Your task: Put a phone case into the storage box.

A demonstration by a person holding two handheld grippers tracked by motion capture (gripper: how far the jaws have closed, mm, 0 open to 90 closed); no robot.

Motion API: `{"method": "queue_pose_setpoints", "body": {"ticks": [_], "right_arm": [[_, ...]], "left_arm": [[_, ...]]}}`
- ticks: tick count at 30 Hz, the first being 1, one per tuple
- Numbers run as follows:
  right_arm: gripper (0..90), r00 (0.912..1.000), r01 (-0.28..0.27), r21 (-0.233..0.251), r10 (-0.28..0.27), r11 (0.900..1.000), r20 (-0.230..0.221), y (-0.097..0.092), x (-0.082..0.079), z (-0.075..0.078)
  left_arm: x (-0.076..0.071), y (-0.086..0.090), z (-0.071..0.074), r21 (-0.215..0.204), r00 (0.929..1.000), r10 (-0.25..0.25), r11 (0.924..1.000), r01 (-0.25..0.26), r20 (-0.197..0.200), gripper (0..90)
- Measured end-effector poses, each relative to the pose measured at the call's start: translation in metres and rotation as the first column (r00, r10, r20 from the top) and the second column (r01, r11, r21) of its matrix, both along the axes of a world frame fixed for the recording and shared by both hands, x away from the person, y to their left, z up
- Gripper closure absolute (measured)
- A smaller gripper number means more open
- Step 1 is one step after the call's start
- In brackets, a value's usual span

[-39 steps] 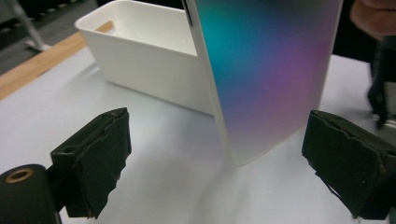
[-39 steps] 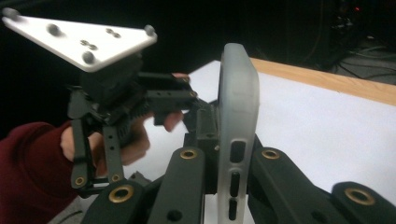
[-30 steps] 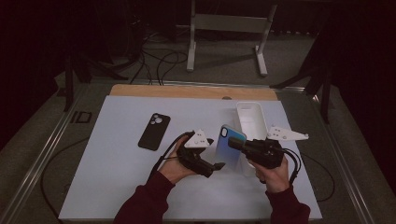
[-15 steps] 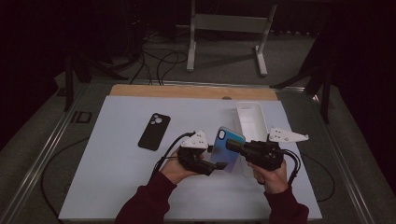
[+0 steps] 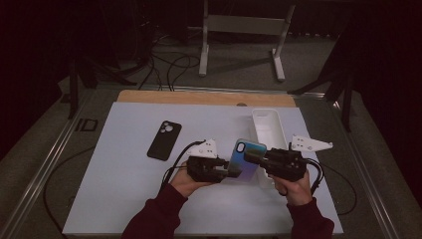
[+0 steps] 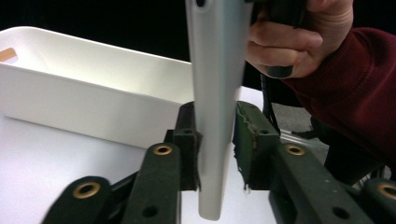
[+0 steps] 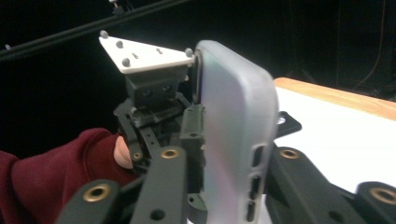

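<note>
Plainly, the left gripper (image 5: 230, 169) has just been closing its fingers (image 6: 187, 149) on the iridescent phone case (image 5: 245, 160), and in the left gripper view the case's thin edge stands between the two pads, the near pad pressed to it and the far pad (image 6: 250, 144) close against the other face, so it reads as a grasp on the case; the right gripper (image 5: 254, 158) has just been easing its fingers apart, yet in the right gripper view the case (image 7: 233, 140) sits between them, one finger (image 7: 194, 135) against its inner side, and whether they truly pinch it I cannot tell; the case is thus held up off the bench between the two hands, near the right half of the bench toward its near edge, just beside the white bin (image 5: 268, 130) that lies along the right edge; a black phone case (image 5: 164, 140) lies flat well apart, toward the middle left; the risk, as I judge it, lies in the handover; if the right fingers let go before the left pinch is square on so slim and flexible an edge, the case could twist, slip and drop to the bench or knock the bin's rim; a pull from both hands at once could also bend it.
</note>
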State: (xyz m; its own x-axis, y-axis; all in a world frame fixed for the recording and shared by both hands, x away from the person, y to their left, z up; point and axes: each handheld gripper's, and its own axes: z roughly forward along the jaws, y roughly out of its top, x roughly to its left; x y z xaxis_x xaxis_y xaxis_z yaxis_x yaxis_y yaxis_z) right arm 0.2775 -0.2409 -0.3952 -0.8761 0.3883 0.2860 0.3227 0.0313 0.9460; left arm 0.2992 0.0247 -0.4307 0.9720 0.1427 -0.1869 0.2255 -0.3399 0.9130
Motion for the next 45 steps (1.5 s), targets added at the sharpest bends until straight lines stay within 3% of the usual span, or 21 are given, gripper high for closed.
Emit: {"method": "queue_pose_setpoints", "body": {"ticks": [7, 15, 16, 17, 19, 21, 23, 25, 29, 30, 34, 35, 43, 44, 45], "right_arm": [[66.9, 0.9999, 0.006, -0.001, -0.006, 1.0000, -0.016, -0.0014, 0.0015, 0.0000], [63.9, 0.9996, -0.024, 0.015, 0.024, 0.9996, -0.013, -0.0028, 0.0022, 0.0005], [58.5, 0.9995, -0.030, 0.013, 0.030, 0.9995, -0.009, -0.0029, 0.0022, 0.0006], [39.2, 0.9996, -0.024, -0.001, 0.024, 0.9997, -0.016, -0.0022, 0.0019, 0.0009], [41.6, 0.9998, -0.015, -0.056, 0.015, 0.9983, -0.012, -0.0005, 0.0018, -0.0009], [39.2, 0.9999, -0.011, -0.074, 0.010, 0.9972, -0.013, 0.0003, 0.0013, -0.0017], [32.9, 0.9997, 0.024, -0.123, -0.024, 0.9921, -0.002, 0.0039, -0.0008, -0.0027], [32.9, 0.9994, 0.034, -0.130, -0.035, 0.9909, -0.001, 0.0049, -0.0011, -0.0027], [23.7, 0.9968, 0.079, -0.128, -0.080, 0.9885, -0.004, 0.0048, -0.0003, -0.0021], [19.7, 0.9947, 0.101, -0.130, -0.103, 0.9863, -0.004, 0.0038, -0.0002, -0.0019], [17.7, 0.9923, 0.121, -0.135, -0.123, 0.9834, -0.009, 0.0030, -0.0009, -0.0012], [16.7, 0.9908, 0.132, -0.139, -0.135, 0.9815, -0.010, 0.0026, -0.0013, -0.0009], [13.4, 0.9731, 0.227, -0.136, -0.230, 0.9643, -0.009, 0.0007, -0.0037, 0.0011], [13.4, 0.9731, 0.227, -0.136, -0.230, 0.9643, -0.009, 0.0007, -0.0037, 0.0011], [13.2, 0.9677, 0.249, -0.139, -0.252, 0.9586, -0.006, 0.0017, -0.0048, 0.0015]], "left_arm": [[0.0010, 0.0000, -0.0007, -0.017, 0.9998, -0.013, 0.9998, 0.012, -0.015, 78.1], [0.0002, 0.0008, 0.0004, -0.030, 0.9991, -0.040, 0.9988, 0.040, -0.015, 80.6], [-0.0006, 0.0010, 0.0009, -0.036, 0.9991, -0.042, 0.9985, 0.042, -0.011, 80.7], [-0.0010, 0.0014, 0.0020, -0.027, 0.9996, -0.027, 0.9992, 0.027, -0.002, 81.1], [-0.0002, 0.0035, 0.0030, -0.031, 0.9997, -0.023, 0.9993, 0.023, 0.002, 81.1], [0.0000, 0.0043, 0.0036, -0.027, 0.9999, -0.013, 0.9996, 0.013, 0.006, 81.1], [0.0006, 0.0057, 0.0044, -0.022, 0.9999, 0.008, 0.9997, -0.008, 0.012, 81.2], [0.0006, 0.0057, 0.0044, -0.022, 0.9999, 0.008, 0.9997, -0.008, 0.012, 81.1], [-0.0002, 0.0047, 0.0041, 0.012, 0.9981, 0.048, 0.9988, -0.048, 0.038, 81.2], [-0.0006, 0.0043, 0.0044, 0.022, 0.9960, 0.073, 0.9970, -0.074, 0.051, 81.2], [-0.0004, 0.0043, 0.0047, 0.028, 0.9933, 0.097, 0.9947, -0.099, 0.064, 81.1], [-0.0003, 0.0043, 0.0050, 0.039, 0.9890, 0.128, 0.9906, -0.131, 0.074, 81.1], [0.0010, 0.0043, 0.0050, 0.056, 0.9698, 0.224, 0.9715, -0.230, 0.096, 81.1], [0.0011, 0.0044, 0.0049, 0.054, 0.9663, 0.239, 0.9682, -0.244, 0.096, 81.1], [0.0011, 0.0043, 0.0048, 0.052, 0.9611, 0.258, 0.9631, -0.264, 0.098, 81.1]]}}
